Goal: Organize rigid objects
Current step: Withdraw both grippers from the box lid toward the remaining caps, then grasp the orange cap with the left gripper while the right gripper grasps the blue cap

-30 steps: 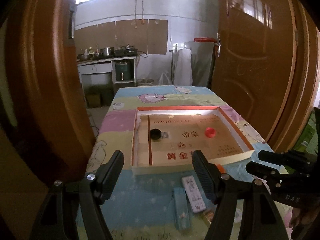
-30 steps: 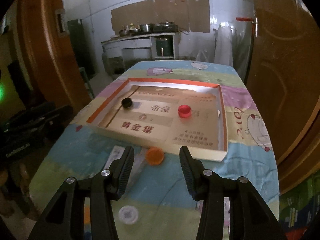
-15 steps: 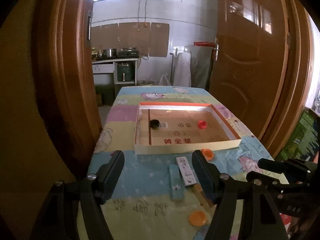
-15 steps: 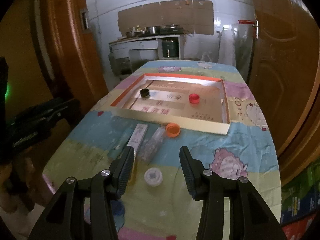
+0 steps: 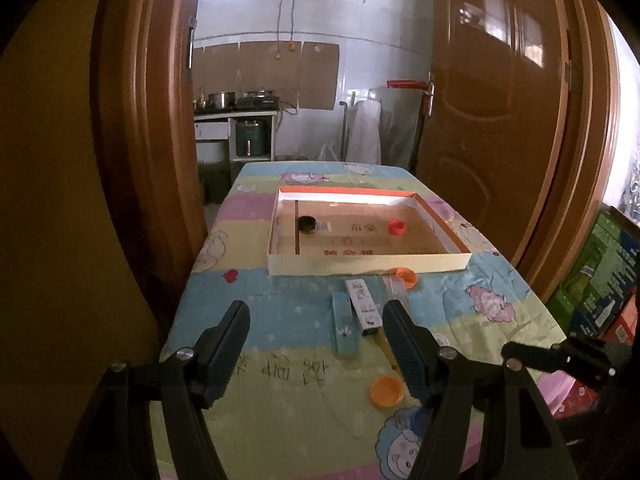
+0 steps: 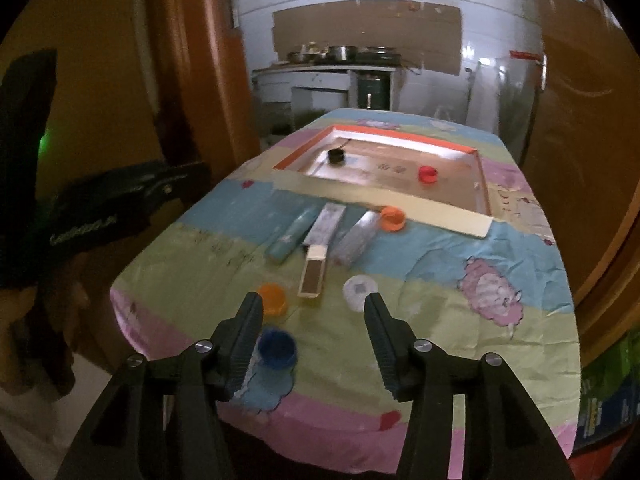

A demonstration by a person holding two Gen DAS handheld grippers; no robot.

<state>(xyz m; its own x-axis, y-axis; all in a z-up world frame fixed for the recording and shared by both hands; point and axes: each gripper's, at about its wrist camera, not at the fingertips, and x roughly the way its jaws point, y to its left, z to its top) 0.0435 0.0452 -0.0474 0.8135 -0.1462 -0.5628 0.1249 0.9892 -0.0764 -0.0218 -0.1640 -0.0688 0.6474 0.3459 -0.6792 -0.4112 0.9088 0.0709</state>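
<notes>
A shallow cardboard tray (image 5: 360,267) (image 6: 452,216) with an orange rim lies mid-table and holds a black cap (image 5: 307,224) (image 6: 336,156) and a red cap (image 5: 397,227) (image 6: 427,174). In front of it lie a teal box (image 5: 343,330) (image 6: 288,236), a white box (image 5: 363,307) (image 6: 324,228), a clear box (image 6: 356,238), a brown-topped box (image 6: 313,276), two orange caps (image 5: 406,276) (image 5: 386,392), a white cap (image 6: 360,292) and a blue cap (image 6: 277,349). My left gripper (image 5: 316,344) and right gripper (image 6: 312,332) are open, empty, over the near table edge.
The table wears a pastel cartoon cloth (image 5: 280,400). Wooden door frames stand close on the left (image 5: 152,120) and right (image 5: 500,120). Green cartons (image 5: 600,280) stand to the right of the table. A kitchen counter (image 5: 236,112) stands behind.
Both grippers have pulled back from the tray toward the near table edge, still open and empty. More caps and boxes have come into view. Nothing on the table moved.
</notes>
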